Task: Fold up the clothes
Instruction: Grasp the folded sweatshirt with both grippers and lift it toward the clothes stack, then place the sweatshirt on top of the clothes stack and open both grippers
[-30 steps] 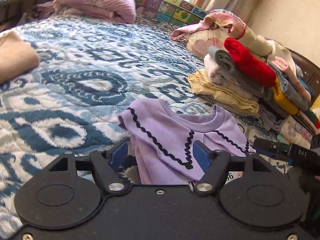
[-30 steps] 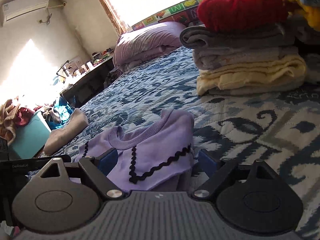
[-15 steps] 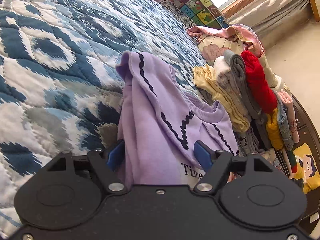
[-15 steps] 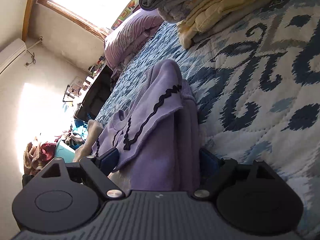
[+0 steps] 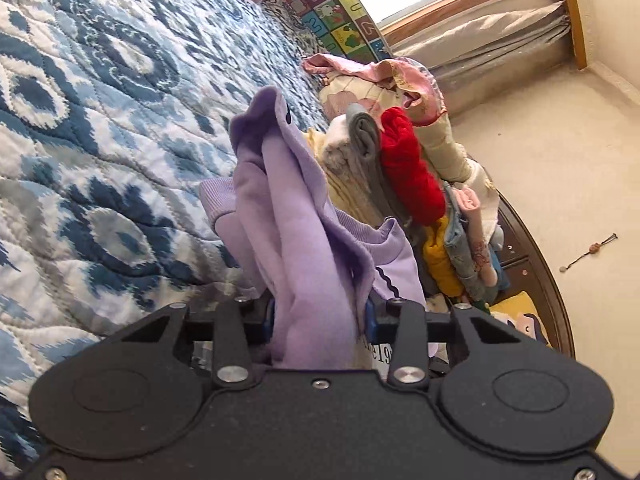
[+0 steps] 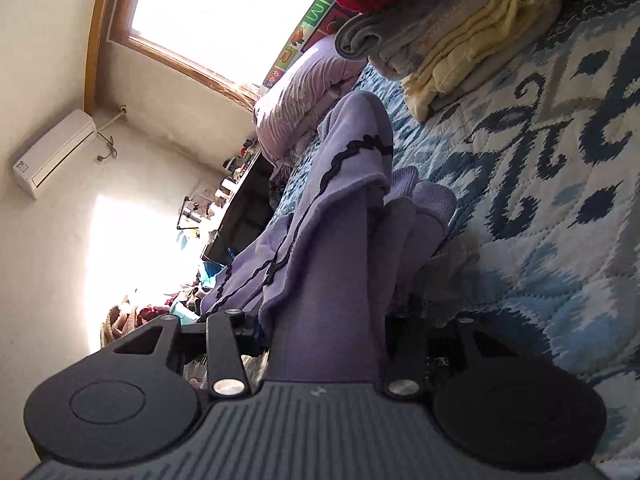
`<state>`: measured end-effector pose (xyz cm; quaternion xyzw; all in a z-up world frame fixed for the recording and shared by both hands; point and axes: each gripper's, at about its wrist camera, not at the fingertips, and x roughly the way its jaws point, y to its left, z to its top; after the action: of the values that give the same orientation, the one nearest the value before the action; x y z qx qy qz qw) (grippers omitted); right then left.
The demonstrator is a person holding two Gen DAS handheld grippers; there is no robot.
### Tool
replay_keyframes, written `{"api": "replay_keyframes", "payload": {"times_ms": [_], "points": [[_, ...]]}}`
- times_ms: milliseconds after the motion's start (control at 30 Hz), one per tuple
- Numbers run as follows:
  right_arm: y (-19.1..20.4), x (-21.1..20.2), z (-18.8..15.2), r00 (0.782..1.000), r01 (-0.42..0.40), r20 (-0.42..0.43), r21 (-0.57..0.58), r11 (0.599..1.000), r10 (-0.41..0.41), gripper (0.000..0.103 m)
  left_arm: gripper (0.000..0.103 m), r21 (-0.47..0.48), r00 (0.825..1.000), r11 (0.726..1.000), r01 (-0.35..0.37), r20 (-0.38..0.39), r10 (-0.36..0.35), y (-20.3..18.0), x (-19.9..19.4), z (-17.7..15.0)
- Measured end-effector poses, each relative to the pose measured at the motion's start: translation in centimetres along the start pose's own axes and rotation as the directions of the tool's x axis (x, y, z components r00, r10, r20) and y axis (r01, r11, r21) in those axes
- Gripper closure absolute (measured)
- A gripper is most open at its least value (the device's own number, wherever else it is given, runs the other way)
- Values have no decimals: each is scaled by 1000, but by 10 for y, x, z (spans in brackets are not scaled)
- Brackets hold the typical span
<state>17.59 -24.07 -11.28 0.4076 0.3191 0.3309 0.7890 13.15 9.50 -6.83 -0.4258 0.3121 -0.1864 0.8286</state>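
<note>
A bed (image 5: 100,128) covered by a blue-and-white patterned quilt was seen in both wrist views. A stack of folded clothes (image 5: 400,176) was piled near its edge, apart from the grippers. A lilac sweatshirt (image 5: 296,240) trimmed with black braid was lifted off the quilt, bunched and hanging between the two grippers. The left gripper (image 5: 319,314) was closing, its fingers narrowed onto a fold of the sweatshirt. The right gripper (image 6: 324,334) was closing likewise, sweatshirt cloth caught between its fingers.
</note>
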Motion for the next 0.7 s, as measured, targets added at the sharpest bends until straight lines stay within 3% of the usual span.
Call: {"api": "replay_keyframes", "payload": {"times_ms": [233,567,633,700], "points": [[27,-48,73,992,-42,114,-69,997,50,57,66,80,991,988,133,-10,-133,-80,43,48],[79,-63,288,940,-80,312,-193,978,138,57,66,196,938,924,329,45,-344,-222,149,185],[72,-51,327,933,-49,342,-178,983,109,53,66,201,935,920,337,42,-352,-228,179,205],[55,-31,349,924,145,376,-161,976,-75,33,63,167,947,934,315,13,-322,-215,220,216]]}}
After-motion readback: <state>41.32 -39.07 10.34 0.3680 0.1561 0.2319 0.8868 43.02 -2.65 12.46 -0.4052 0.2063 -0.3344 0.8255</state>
